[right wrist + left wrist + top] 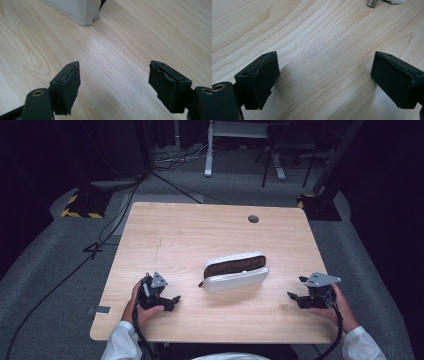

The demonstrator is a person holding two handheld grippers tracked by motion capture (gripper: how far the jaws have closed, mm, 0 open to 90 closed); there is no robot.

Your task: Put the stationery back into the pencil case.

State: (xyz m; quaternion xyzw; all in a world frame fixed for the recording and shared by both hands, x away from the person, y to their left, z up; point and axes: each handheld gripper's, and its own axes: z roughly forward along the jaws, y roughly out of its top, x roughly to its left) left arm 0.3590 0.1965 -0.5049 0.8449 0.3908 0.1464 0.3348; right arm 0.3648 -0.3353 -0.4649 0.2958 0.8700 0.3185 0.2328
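A white zip pouch [235, 271] with a brown lining lies unzipped in the middle of the wooden table [200, 230]. My left gripper [170, 301] rests low at the front left, pointing right toward the pouch, a hand's width away. In the left gripper view its jaws stand wide apart over bare wood [324, 75], with nothing between them. My right gripper [296, 298] sits at the front right, pointing left at the pouch. In the right gripper view my right gripper [115, 85] is open and empty, and the pouch's corner [80, 11] lies ahead at the top.
A round cable hole [253, 219] marks the table's far edge. Dark stands and cables [115, 210] cover the grey floor beyond. The pouch's zip pull tab [372, 3] shows at the top of the left gripper view.
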